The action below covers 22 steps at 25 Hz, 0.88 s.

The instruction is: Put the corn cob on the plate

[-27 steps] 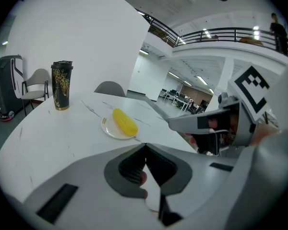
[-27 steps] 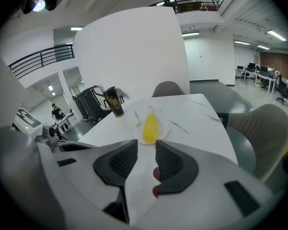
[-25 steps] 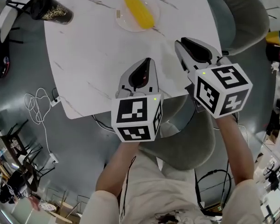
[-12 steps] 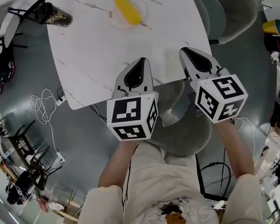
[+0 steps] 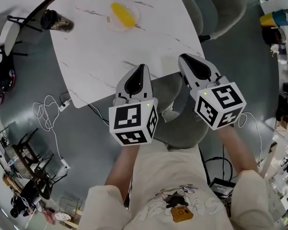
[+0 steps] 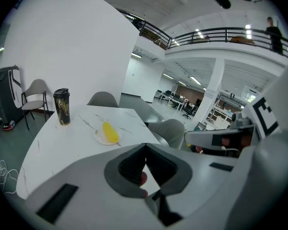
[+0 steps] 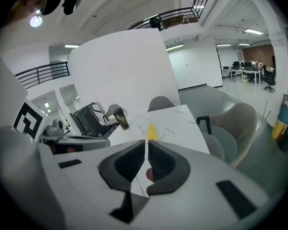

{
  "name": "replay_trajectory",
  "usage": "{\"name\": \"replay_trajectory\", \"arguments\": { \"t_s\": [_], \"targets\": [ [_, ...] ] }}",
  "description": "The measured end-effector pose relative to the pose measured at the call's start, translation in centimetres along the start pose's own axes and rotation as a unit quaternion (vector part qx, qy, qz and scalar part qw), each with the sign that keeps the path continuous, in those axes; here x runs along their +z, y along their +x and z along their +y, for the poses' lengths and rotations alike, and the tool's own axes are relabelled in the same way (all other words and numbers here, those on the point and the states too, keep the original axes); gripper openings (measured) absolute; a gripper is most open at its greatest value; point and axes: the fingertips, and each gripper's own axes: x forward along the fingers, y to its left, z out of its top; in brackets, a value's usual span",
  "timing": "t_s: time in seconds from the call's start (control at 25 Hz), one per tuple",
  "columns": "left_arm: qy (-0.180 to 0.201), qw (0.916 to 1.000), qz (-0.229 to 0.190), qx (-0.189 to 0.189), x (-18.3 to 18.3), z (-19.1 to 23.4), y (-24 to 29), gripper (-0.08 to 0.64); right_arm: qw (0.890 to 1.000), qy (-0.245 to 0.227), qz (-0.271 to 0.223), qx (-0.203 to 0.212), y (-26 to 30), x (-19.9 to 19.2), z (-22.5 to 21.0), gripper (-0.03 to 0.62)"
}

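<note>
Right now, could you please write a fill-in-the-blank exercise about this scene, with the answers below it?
1. The yellow corn cob lies on a pale ___.
2. A black ___ with a gold pattern stands upright, apart from the corn cob.
3. Both rest on a white marble-patterned ___.
Missing words: plate; tumbler; table.

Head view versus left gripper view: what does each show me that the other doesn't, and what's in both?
Only the head view: the person's torso seen from above, and a white cable looped on the floor beside the table. Only the left gripper view: a look along the left gripper, its jaws together with nothing between them, and a balcony railing high in the background. Both: the table, the corn cob lying on the plate, and a dark cup.
</note>
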Motion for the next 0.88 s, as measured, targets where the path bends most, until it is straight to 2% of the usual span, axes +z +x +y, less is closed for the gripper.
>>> {"name": "replay_trajectory", "arguments": {
  "t_s": [0.16,0.4,0.68,0.88],
  "targets": [
    [0.005,0.9999,0.000,-0.011,0.5,-0.7,-1.9,0.008,1.000,-0.010,0.005,0.004,-1.4,0.1,1.2,0.026],
    [0.022,0.9994,0.006,-0.025,1.1,-3.5,-4.6,0.008,1.000,0.009,0.008,0.013,-5.2,0.0,1.3,0.026],
    [0.028,0.9992,0.006,-0.026,1.4,-5.4,-6.8,0.008,0.999,0.046,0.007,0.019,-7.7,-0.3,0.5,0.026],
    [0.031,0.9994,-0.001,-0.018,1.3,-6.8,-8.0,0.008,0.998,0.044,0.007,0.033,-8.6,-0.2,0.5,0.026]
  ]
}}
